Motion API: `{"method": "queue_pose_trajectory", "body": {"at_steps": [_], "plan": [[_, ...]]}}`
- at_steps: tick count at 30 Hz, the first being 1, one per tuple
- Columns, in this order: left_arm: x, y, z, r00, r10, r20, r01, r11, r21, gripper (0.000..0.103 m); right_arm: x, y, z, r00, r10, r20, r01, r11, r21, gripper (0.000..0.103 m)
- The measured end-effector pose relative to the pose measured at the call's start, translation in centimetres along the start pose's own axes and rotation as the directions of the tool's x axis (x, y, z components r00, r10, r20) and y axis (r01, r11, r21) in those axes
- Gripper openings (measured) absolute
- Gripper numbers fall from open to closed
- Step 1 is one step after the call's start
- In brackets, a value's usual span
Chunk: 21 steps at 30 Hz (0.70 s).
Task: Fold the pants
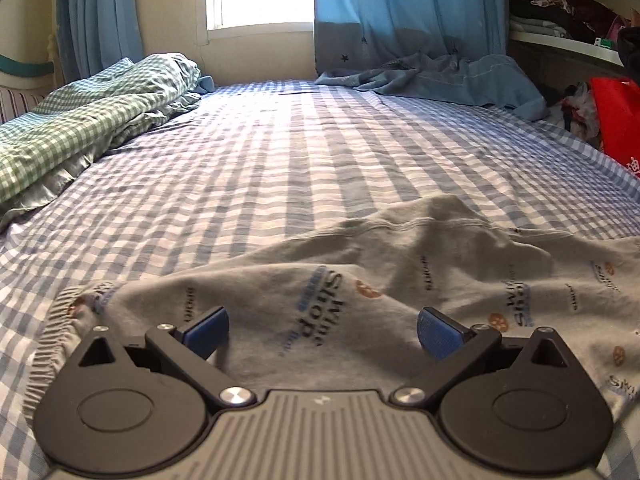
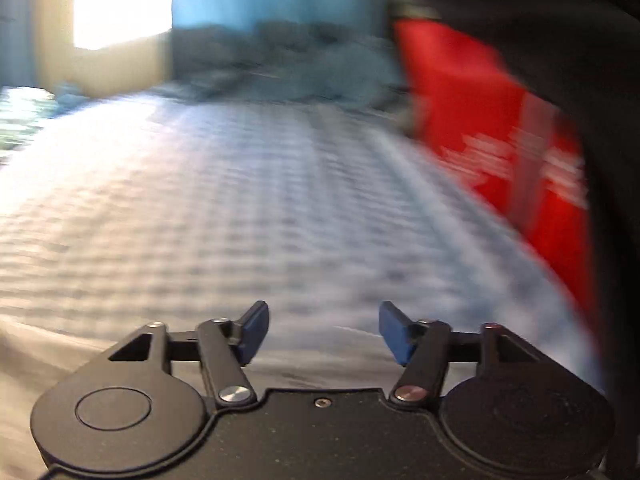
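Observation:
Grey pants (image 1: 392, 280) with printed words and small orange marks lie rumpled on the blue checked bed sheet (image 1: 280, 152). Their ribbed waistband (image 1: 44, 344) curls at the lower left. My left gripper (image 1: 322, 334) hovers low over the pants with its blue pads wide apart and nothing pinched between them. The right wrist view is blurred by motion. My right gripper (image 2: 323, 332) is open there, above a pale grey fold of cloth (image 2: 60, 356) at the lower left, with the sheet (image 2: 240, 200) beyond. Nothing sits between its pads.
A crumpled green checked quilt (image 1: 88, 120) lies at the bed's left side. A blue blanket (image 1: 444, 76) is bunched under the curtains (image 1: 400, 12) at the far end. A red bag (image 1: 616, 120) (image 2: 500, 140) stands at the bed's right edge, below shelves of clothes (image 1: 560, 12).

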<state>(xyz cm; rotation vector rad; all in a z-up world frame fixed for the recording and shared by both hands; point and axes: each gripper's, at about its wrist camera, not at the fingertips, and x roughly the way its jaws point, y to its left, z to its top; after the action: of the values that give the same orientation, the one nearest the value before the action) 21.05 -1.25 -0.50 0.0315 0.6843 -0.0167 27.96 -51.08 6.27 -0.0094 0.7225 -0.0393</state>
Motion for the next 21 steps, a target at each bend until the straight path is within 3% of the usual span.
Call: {"method": "queue_pose_trajectory", "body": {"at_steps": [2, 3, 5, 7, 9, 10, 13, 15, 19, 21], "plan": [[-0.4, 1.1, -0.4, 1.000, 0.016, 0.005, -0.016, 1.000, -0.010, 0.103, 0.3, 4.3, 1.3, 0.980, 0.197, -0.001, -0.197, 0.980, -0.018, 0.072], [-0.7, 1.8, -0.7, 1.000, 0.021, 0.007, -0.021, 1.000, -0.018, 0.103, 0.8, 6.7, 2.0, 0.954, 0.301, -0.011, -0.301, 0.953, -0.017, 0.072], [-1.2, 3.0, -1.3, 1.000, 0.023, 0.007, -0.023, 0.999, -0.030, 0.103, 2.1, 11.6, 3.0, 0.861, 0.506, -0.048, -0.506, 0.863, 0.013, 0.072], [-1.8, 3.7, -2.0, 1.000, 0.026, 0.005, -0.026, 0.999, -0.034, 0.103, 3.6, 16.7, 4.0, 0.762, 0.642, -0.089, -0.641, 0.767, 0.044, 0.072], [-2.5, 4.7, -2.8, 0.999, 0.037, 0.006, -0.037, 0.999, -0.039, 0.103, 4.9, 21.2, 4.4, 0.691, 0.711, -0.130, -0.713, 0.700, 0.044, 0.072], [-2.8, 5.1, -3.1, 0.999, 0.039, 0.006, -0.039, 0.998, -0.039, 0.103, 5.5, 22.9, 4.5, 0.670, 0.727, -0.153, -0.731, 0.682, 0.036, 0.072], [-3.6, 6.2, -4.0, 1.000, 0.014, 0.009, -0.013, 1.000, -0.027, 0.103, 6.5, 27.6, 4.5, 0.641, 0.734, -0.227, -0.755, 0.655, -0.016, 0.071], [-4.0, 6.5, -4.5, 1.000, 0.000, 0.019, 0.000, 1.000, -0.016, 0.103, 6.5, 29.3, 4.2, 0.633, 0.733, -0.248, -0.761, 0.648, -0.031, 0.061], [-4.0, 6.2, -4.8, 1.000, 0.001, 0.029, -0.002, 1.000, 0.021, 0.103, 5.0, 30.6, 3.3, 0.654, 0.712, -0.257, -0.750, 0.655, -0.094, 0.050], [-3.9, 6.2, -4.9, 0.999, 0.001, 0.033, -0.002, 1.000, 0.027, 0.103, 4.3, 30.9, 2.5, 0.651, 0.707, -0.277, -0.754, 0.645, -0.125, 0.048]]}}
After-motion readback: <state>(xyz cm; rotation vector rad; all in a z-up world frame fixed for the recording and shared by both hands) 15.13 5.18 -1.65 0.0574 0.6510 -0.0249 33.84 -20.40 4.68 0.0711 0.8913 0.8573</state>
